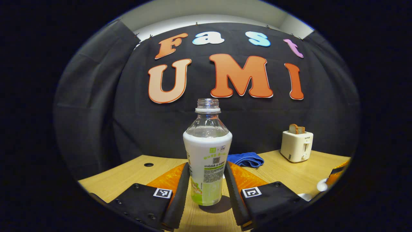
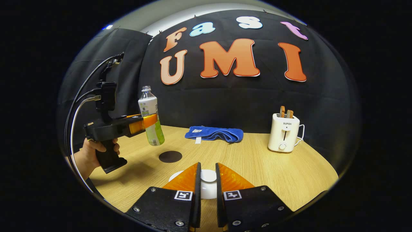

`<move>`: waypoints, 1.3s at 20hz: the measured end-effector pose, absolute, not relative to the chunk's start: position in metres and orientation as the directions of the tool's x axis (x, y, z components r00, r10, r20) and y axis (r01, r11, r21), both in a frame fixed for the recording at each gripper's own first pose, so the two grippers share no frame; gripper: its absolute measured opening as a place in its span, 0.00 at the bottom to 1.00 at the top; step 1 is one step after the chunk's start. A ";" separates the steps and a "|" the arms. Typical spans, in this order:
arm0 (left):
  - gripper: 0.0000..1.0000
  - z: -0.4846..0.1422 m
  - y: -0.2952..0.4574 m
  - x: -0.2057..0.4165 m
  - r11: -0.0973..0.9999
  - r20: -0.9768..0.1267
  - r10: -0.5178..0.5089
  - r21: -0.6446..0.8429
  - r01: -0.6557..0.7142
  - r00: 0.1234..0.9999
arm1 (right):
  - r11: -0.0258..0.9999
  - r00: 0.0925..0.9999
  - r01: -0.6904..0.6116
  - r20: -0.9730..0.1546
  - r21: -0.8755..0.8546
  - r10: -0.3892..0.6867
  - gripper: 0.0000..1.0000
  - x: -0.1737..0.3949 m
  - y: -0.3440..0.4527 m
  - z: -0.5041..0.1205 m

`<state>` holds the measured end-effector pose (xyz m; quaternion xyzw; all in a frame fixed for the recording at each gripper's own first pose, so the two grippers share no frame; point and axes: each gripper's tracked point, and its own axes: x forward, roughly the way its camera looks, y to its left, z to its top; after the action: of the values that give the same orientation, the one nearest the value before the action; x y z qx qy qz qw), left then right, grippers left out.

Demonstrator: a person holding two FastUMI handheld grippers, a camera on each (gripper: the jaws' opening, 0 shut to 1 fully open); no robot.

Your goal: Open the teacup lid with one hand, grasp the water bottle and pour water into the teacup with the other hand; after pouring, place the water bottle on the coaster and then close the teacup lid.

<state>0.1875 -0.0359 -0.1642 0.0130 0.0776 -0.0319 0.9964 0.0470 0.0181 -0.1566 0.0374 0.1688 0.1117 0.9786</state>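
Water bottle (image 1: 207, 151) stands upright and uncapped, its long axis vertical, clamped at the label between the left gripper (image 1: 206, 185) fingers and lifted clear of the surface (image 2: 251, 161), above the dark coaster (image 2: 170, 156). Right gripper (image 2: 208, 183) fingers are closed on the white teacup lid (image 2: 208, 176). Judgement: the left hand is nearer the coaster, which lies directly below the bottle.

Wooden table (image 2: 257, 167) bears towel (image 2: 214, 133), toaster (image 2: 285, 137), coaster (image 2: 170, 156)
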 end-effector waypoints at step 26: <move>0.98 -0.257 -0.054 0.200 0.985 -0.386 -0.166 -0.102 0.137 0.907 | 0.953 0.872 -0.284 -0.385 0.104 0.302 0.20 0.067 0.062 -0.184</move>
<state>0.1998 -0.0536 -0.2572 -0.0360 0.2008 -0.0776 0.9759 0.0669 0.0617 -0.1840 0.0220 0.2024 0.1513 0.9673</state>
